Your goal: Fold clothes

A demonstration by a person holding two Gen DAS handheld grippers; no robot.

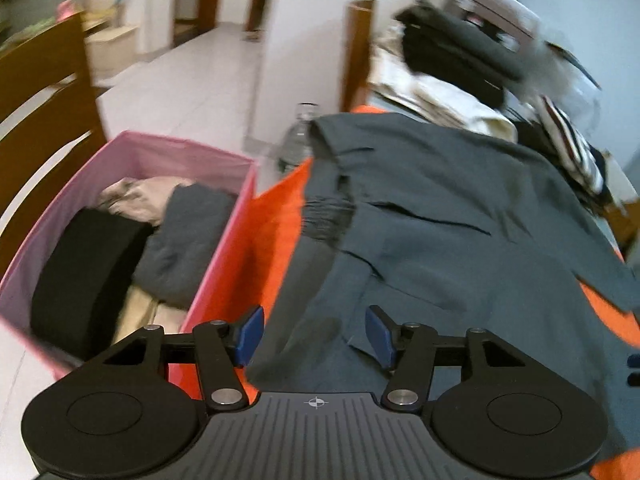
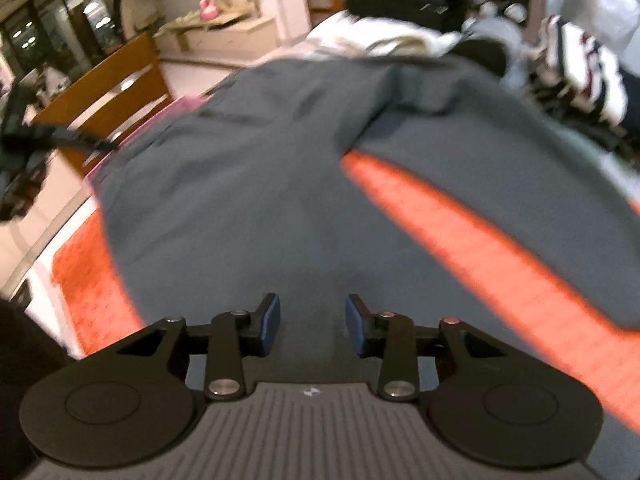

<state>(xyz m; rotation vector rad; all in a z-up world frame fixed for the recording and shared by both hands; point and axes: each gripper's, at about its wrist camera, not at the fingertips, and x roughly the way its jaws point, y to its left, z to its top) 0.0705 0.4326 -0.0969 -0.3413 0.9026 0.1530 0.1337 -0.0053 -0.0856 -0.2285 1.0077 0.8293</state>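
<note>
A dark grey-blue pair of trousers (image 1: pixel 452 220) lies spread over an orange table cover (image 1: pixel 272 224), its elastic waistband near the left edge. My left gripper (image 1: pixel 316 334) hovers open over the near hem, with cloth under the gap but nothing pinched. In the right wrist view the same trousers (image 2: pixel 260 176) fill the middle, with the orange table cover (image 2: pixel 480 248) showing between the two legs. My right gripper (image 2: pixel 312 326) is open just above the grey cloth, holding nothing.
A pink fabric bin (image 1: pixel 120 208) with folded clothes stands left of the table. A clear bottle (image 1: pixel 298 136) stands behind it. A pile of unfolded clothes (image 1: pixel 460 60) lies at the table's far end. Wooden chairs (image 1: pixel 36 100) (image 2: pixel 108 92) stand at the left.
</note>
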